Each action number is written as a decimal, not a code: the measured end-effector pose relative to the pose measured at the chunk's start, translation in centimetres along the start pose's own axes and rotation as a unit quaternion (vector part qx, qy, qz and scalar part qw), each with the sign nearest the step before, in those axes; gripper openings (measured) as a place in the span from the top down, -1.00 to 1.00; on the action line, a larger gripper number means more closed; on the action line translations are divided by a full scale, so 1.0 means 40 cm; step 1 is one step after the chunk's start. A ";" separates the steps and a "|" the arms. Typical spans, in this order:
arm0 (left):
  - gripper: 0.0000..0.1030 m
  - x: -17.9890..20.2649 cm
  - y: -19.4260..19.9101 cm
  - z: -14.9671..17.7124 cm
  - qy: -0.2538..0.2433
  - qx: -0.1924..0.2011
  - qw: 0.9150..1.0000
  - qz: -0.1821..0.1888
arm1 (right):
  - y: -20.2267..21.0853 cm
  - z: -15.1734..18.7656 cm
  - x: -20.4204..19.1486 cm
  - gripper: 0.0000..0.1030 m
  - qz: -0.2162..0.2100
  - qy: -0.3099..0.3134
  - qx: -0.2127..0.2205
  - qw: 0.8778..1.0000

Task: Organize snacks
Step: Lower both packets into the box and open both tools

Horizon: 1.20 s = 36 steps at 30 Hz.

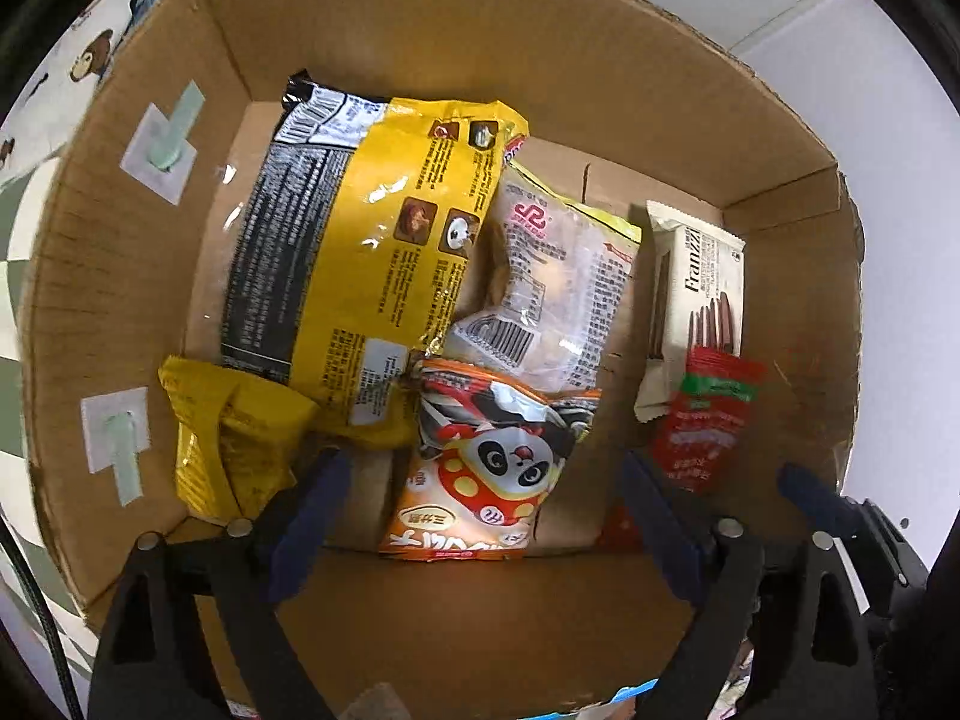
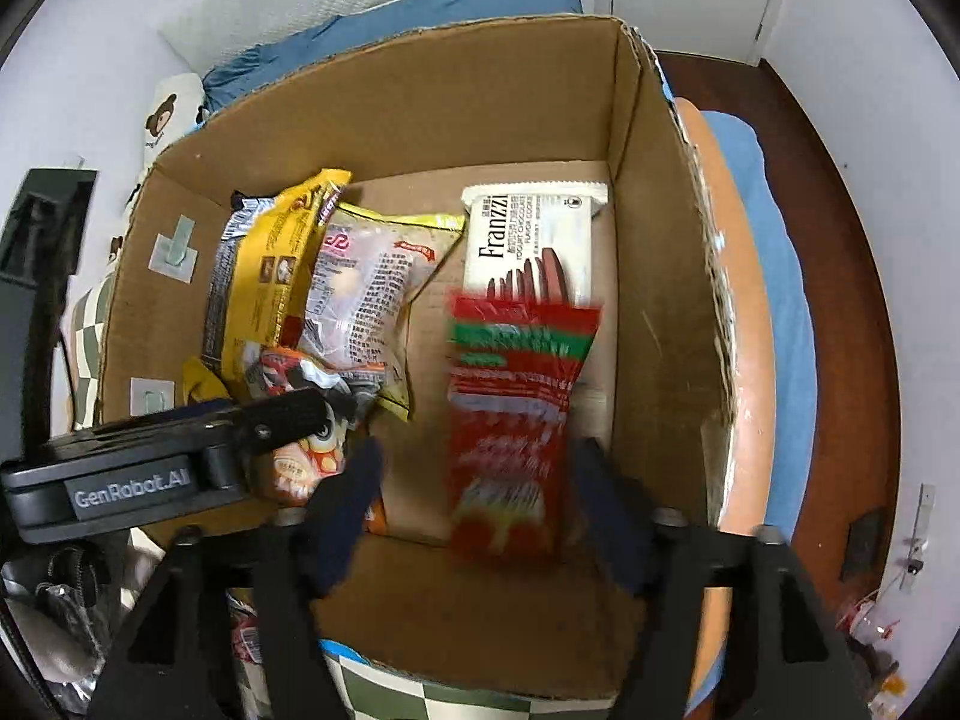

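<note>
An open cardboard box (image 1: 150,312) (image 2: 666,276) holds the snacks. Both grippers point down into it. My left gripper (image 1: 486,480) stands open over an orange panda packet (image 1: 492,468) lying loose between its fingers. My right gripper (image 2: 477,468) is open too; a red packet (image 2: 516,396), blurred, hangs between its fingers with no pad pressing on it. On the box floor lie a big yellow-and-black bag (image 1: 360,240), a clear packet (image 1: 552,276), a white Franzzi packet (image 2: 534,240) and a small yellow packet (image 1: 234,438). The left gripper's body (image 2: 150,462) shows in the right wrist view.
Two pale green hooks (image 1: 171,138) are stuck on the box's left wall. Bear-print bedding (image 2: 168,114) and a blue blanket (image 2: 420,6) lie behind the box. An orange-edged surface (image 2: 756,360), blue cloth and dark wooden floor (image 2: 852,360) are on its right.
</note>
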<state>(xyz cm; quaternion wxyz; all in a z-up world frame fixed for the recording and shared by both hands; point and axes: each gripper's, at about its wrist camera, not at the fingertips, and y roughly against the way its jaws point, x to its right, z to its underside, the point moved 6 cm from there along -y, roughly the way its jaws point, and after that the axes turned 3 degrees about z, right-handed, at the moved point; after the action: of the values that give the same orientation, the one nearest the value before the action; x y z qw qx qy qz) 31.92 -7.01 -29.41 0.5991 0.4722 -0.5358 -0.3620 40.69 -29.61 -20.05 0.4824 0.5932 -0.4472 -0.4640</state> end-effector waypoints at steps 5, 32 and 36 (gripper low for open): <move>-0.79 -0.013 0.031 0.014 -0.010 0.021 1.000 -0.018 | 0.001 0.008 -0.011 -0.78 0.008 0.004 -0.005 1.000; -0.79 0.014 0.420 0.260 -0.087 0.256 0.959 -0.088 | 0.334 0.171 -0.038 -0.80 0.046 0.014 0.168 0.985; -0.79 0.018 0.459 0.304 -0.093 0.277 0.952 -0.091 | 0.390 0.211 -0.055 -0.80 0.037 0.015 0.186 0.982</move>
<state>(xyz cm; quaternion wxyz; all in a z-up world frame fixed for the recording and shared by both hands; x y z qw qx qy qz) 18.76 -4.48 -11.93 0.3569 0.6306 -0.6230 -0.2946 30.74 -30.87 -5.25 0.3873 0.6626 -0.5402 -0.3451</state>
